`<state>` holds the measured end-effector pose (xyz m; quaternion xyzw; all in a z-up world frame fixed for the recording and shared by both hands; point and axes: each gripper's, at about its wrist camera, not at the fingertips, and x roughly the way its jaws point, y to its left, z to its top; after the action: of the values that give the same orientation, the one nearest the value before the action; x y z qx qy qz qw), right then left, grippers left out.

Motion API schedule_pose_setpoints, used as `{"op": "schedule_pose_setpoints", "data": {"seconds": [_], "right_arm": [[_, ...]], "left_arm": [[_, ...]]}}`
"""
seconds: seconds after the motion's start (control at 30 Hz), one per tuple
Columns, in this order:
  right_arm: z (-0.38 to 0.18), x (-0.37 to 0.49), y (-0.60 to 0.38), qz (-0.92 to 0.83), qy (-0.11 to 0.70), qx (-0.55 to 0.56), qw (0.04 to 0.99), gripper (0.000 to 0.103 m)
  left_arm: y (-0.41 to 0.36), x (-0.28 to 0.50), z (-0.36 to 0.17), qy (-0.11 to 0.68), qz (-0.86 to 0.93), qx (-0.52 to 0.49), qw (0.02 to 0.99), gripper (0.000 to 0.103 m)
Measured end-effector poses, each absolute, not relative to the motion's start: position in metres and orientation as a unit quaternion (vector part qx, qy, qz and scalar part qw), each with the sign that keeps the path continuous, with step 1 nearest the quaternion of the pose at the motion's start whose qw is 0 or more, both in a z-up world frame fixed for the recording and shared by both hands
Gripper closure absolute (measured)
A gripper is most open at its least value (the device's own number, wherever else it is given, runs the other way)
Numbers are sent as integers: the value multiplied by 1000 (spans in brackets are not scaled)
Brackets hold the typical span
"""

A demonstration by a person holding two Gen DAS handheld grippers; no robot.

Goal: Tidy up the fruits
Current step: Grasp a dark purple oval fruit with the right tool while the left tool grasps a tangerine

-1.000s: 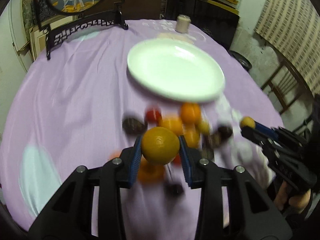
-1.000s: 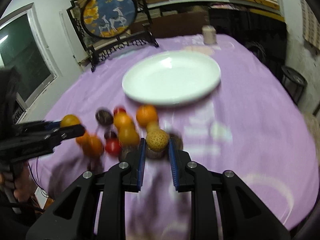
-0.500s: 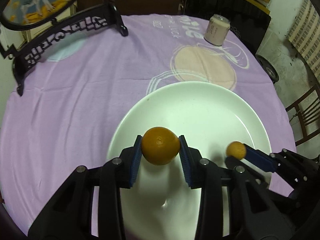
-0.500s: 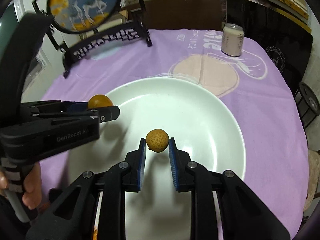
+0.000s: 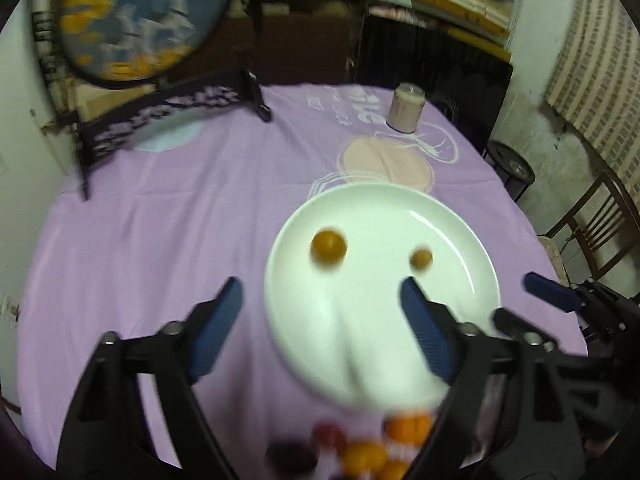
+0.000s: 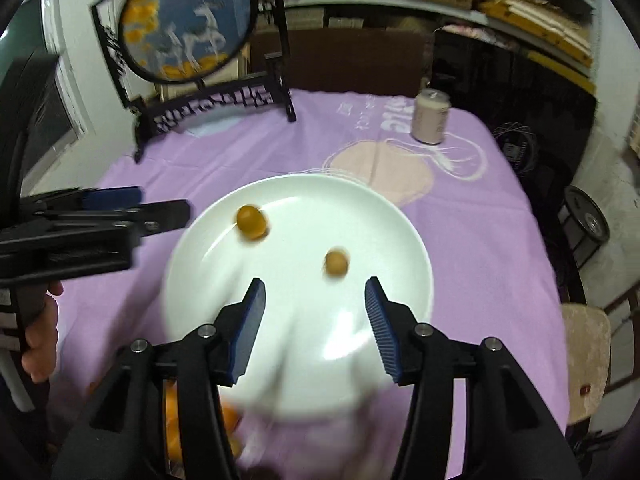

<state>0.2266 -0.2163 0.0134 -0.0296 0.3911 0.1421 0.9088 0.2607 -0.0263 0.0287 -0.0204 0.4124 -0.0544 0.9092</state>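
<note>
A white plate (image 5: 460,236) (image 6: 384,216) lies on the purple tablecloth. On it sit an orange (image 5: 328,247) (image 6: 251,222) at the left and a smaller rough yellow fruit (image 5: 421,259) (image 6: 336,263) at the right, both blurred. My left gripper (image 5: 320,312) stands wide, its jaws opening, nothing between them; the orange lies just beyond it. My right gripper (image 6: 314,312) (image 5: 548,298) has its jaws opening too, empty, with the small fruit just ahead. More fruit (image 5: 372,452) (image 6: 176,412) is heaped near the plate's near rim.
A black ornamental stand with a round blue picture (image 6: 188,20) (image 5: 140,20) stands at the table's back left. A pale can (image 6: 431,118) (image 5: 406,107) is at the back right. A wooden chair (image 5: 592,232) is beside the table. A hand (image 6: 40,344) grips the left tool.
Both grippers carried their fruit from the pile to over the plate, then let go: orange and small yellow fruit now lie on the plate. Both grippers have drawn back with jaws apart.
</note>
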Motion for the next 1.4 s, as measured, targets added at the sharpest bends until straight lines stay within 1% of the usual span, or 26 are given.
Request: {"op": "schedule_pose_setpoints", "data": {"seconds": [0.07, 0.17, 0.33, 0.43, 0.57, 0.73, 0.8, 0.83, 0.87, 0.93, 1.03, 1.13, 1.23, 1.4], "right_arm": [[10, 186, -215, 140, 376, -24, 916, 36], [-9, 135, -213, 126, 368, -12, 921, 36], [-22, 108, -213, 116, 383, 2, 916, 36], [-31, 100, -212, 103, 393, -3, 914, 36], [-49, 100, -211, 97, 414, 2, 905, 36], [-58, 95, -204, 84, 409, -38, 908, 36], [-62, 98, -203, 87, 410, -37, 907, 40], [-65, 101, -202, 87, 413, -37, 906, 46], [-69, 105, -203, 88, 417, -33, 904, 55], [-75, 112, -206, 95, 421, -18, 902, 63], [-80, 122, -205, 91, 414, -18, 906, 68], [-92, 136, -209, 82, 428, -11, 900, 73], [-91, 140, -212, 80, 423, -4, 903, 76], [-88, 129, -220, 88, 426, 20, 900, 77]], "left_arm": [[-17, 224, 25, 402, -49, -20, 914, 16], [1, 170, 7, 400, -43, -40, 915, 16], [30, 116, -19, 404, -5, -47, 914, 15], [39, 100, -25, 401, 19, -41, 915, 13], [50, 89, -37, 414, 21, -47, 909, 13], [59, 84, -45, 425, 30, -37, 904, 13], [63, 82, -48, 429, 32, -43, 902, 13], [64, 82, -48, 430, 31, -45, 901, 13], [65, 82, -49, 431, 31, -48, 901, 13], [64, 80, -49, 432, 27, -49, 900, 13], [61, 79, -47, 430, 23, -44, 902, 13], [56, 78, -47, 430, 15, -36, 902, 13], [49, 81, -52, 437, 14, -23, 899, 13], [43, 88, -60, 448, 9, -16, 894, 13]]}}
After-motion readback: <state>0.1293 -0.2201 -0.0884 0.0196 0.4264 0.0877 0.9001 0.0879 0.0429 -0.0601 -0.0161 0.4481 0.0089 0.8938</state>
